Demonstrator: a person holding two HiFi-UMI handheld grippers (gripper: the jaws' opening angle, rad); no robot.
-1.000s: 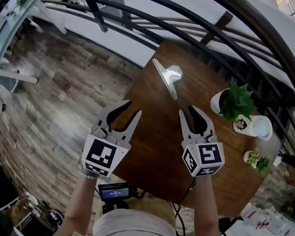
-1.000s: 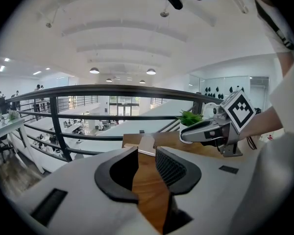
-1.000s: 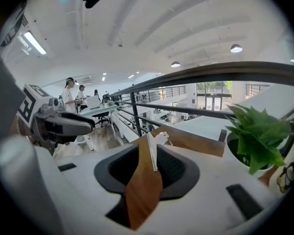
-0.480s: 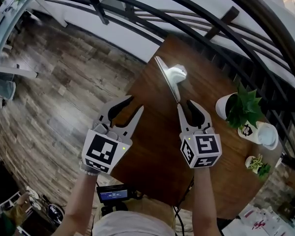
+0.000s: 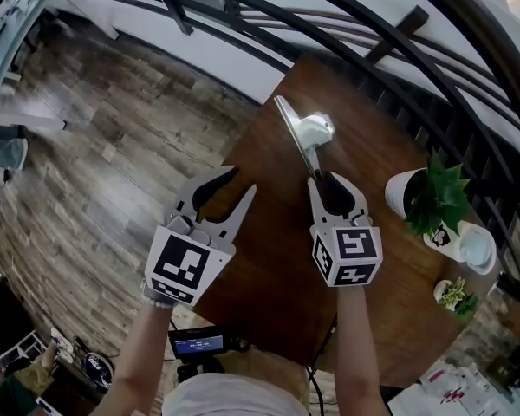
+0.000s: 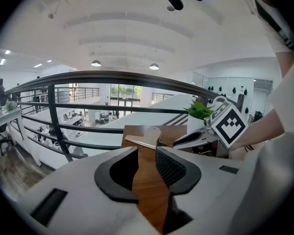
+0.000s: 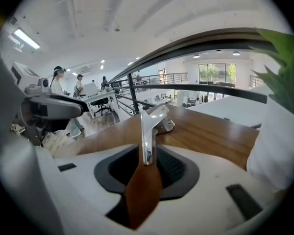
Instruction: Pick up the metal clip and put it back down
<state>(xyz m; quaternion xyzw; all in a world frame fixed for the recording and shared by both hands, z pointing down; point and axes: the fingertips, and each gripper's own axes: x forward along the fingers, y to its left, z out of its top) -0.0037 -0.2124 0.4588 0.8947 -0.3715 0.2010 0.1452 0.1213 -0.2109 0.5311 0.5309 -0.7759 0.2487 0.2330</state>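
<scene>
Metal clip [image 5: 305,135] lies flat on the wooden surface [image 5: 269,271], toward the far edge by the railing [image 5: 243,26]. Its long lever points back at you. It is not yet lifted.

Your right claw [image 5: 325,180] is lined up along that lever. In the right gripper view the lever's near end sits between the two jaws, which stand wider than the metal, with the pads off it on both sides. So the claw is released around the clip, not yet pinching. My reading is that the lineup is deliberate: the lever is the narrow part a claw can close on, while the broad head at the far end looks too bulky to take.

Your left claw [image 5: 240,180] is also released, with only bare wood showing through its gap. It hangs at the surface's left edge, apart from the clip. It is probably parked there to leave the right claw room.

Count:
- one clip
- two claws
- two potted plants on the right side: the larger plant [image 5: 433,189] and the smaller plant [image 5: 455,295]
- one white round vessel [image 5: 477,248] beside the larger plant; I cannot tell what kind
</scene>
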